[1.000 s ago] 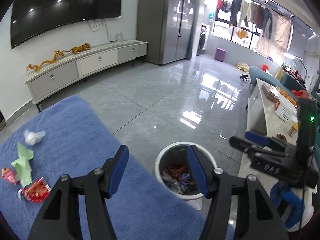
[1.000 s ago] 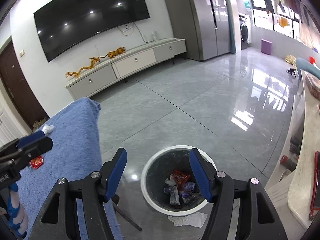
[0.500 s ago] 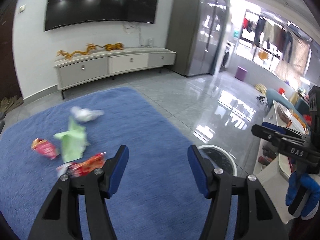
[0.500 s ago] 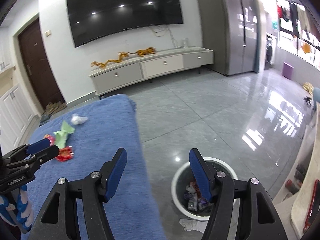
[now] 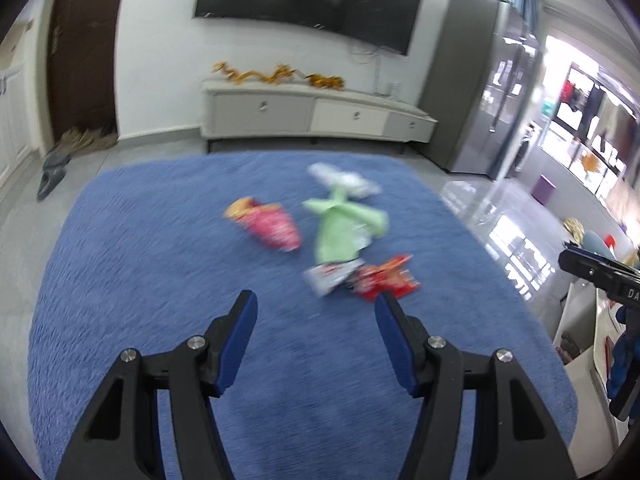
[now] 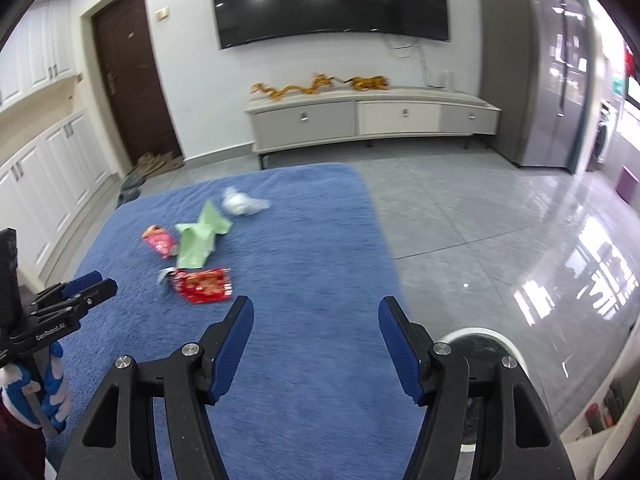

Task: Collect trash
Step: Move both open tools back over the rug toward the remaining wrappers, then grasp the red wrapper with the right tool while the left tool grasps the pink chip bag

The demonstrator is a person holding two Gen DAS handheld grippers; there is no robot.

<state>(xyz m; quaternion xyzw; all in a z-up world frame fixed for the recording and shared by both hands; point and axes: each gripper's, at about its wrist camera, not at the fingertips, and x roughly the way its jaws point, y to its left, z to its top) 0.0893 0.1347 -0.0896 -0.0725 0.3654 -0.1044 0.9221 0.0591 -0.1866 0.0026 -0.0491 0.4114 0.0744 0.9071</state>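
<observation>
Several pieces of trash lie on a blue rug [image 5: 160,280]: a red snack wrapper [image 5: 384,278] nearest, a green paper [image 5: 344,228], a pink and orange packet [image 5: 268,226] and a crumpled white bag [image 5: 344,180]. My left gripper [image 5: 316,304] is open and empty, above the rug just short of the red wrapper. My right gripper [image 6: 316,312] is open and empty over the rug's right side; the red wrapper [image 6: 204,284], green paper [image 6: 200,236] and white bag [image 6: 242,204] lie ahead to its left. The white trash bin [image 6: 488,340] sits at lower right, partly hidden by my right finger.
A long TV cabinet [image 6: 372,120] stands against the far wall under a big screen. Glossy grey floor tiles [image 6: 500,232] lie right of the rug. A brown door [image 6: 132,76] and white cupboards [image 6: 44,168] are at left. A grey fridge [image 6: 560,64] stands at right.
Both grippers have swung left, away from the trash bin and toward the rug. The trash pieces are now ahead of the left gripper. Both stay open.
</observation>
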